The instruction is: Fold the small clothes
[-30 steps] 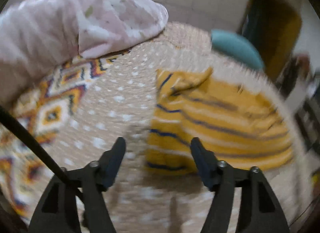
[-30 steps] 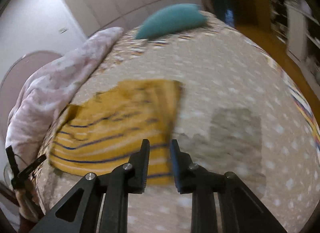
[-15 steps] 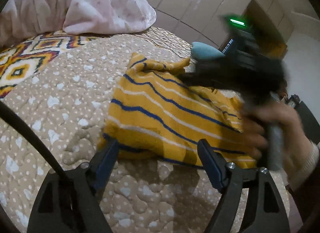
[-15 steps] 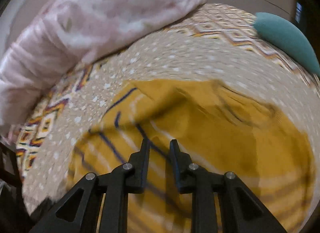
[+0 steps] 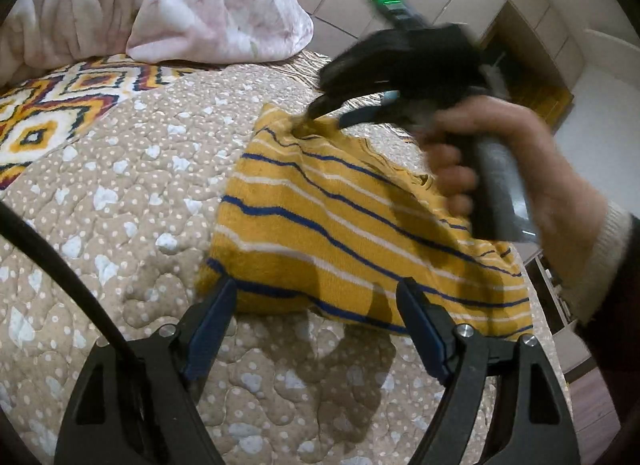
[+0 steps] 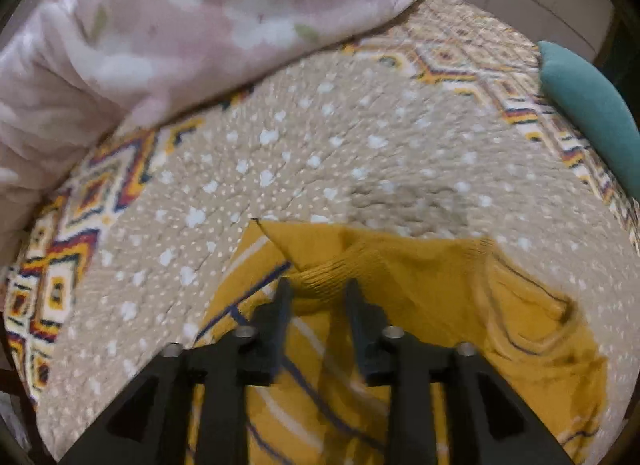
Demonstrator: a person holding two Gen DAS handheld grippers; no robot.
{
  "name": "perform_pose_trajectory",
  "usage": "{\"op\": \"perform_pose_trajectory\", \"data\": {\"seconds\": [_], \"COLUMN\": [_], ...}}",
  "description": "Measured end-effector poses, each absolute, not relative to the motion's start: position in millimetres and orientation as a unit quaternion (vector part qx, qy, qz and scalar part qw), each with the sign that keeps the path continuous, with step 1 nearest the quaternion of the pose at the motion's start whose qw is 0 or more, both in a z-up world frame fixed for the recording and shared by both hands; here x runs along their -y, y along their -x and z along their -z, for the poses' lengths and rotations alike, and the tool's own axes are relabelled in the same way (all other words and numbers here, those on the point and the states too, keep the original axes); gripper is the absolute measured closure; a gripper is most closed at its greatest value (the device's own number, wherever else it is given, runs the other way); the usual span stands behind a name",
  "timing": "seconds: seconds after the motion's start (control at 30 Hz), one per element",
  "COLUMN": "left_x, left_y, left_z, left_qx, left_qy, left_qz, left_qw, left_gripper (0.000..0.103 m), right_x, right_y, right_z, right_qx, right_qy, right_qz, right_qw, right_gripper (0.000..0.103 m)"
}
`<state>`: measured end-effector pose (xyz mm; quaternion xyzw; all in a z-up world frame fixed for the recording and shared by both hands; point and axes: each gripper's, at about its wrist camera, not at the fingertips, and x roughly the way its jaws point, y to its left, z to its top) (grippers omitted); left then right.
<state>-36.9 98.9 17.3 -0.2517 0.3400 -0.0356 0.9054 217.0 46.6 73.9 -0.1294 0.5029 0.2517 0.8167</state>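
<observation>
Left wrist alone shows the hand (image 5: 516, 161) gripping the right hand-held gripper (image 5: 340, 115), jaws opening.

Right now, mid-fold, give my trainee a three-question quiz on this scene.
1. True or false: the left gripper grips the yellow striped garment.
2. Which lies nearer the pink quilt? A) garment B) teal cushion
3. Fill in: the right gripper is at the garment's far ____.

Key: 1 false, its jaws stand open at the near hem; 2 A; 3 corner, its jaws opening around a bunched fold.
</observation>
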Motion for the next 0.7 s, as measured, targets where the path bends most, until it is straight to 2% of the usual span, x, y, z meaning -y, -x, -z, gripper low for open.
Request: {"op": "perform_pose_trajectory", "data": {"seconds": [0.17,0.37,0.5,0.53,0.7], "left_x": [-100,-92,-90,-89,-81], "left_y": [37,36,35,34,30], "left_z": [-17,-17,-16,-15,-15], "left_qx": [-0.340,-0.351,-0.354,-0.356,-0.368], "left_qy": [0.251,0.232,0.224,0.221,0.195], "left_qz": [0.032,0.029,0.024,0.024,0.013], "left_qw": [0.906,0.907,0.908,0.908,0.909], "left_gripper": [0.021,0.014,0.014,0.014,0.010], "right_x": [47,192,281,297,318], "right_y": [-200,-194,-181,-176,-140], "right_z": [-96,-62,-58,-59,-82], "right_qx": [-0.499,-0.542,-0.520,-0.515,-0.481], "right_qy": [0.084,0.013,-0.024,-0.038,-0.078], "right_qz": [-0.215,-0.095,0.016,0.029,-0.023], "right_qw": [0.835,0.835,0.853,0.856,0.873], "right_gripper": [0.056,0.056,0.056,0.053,0.051]}}
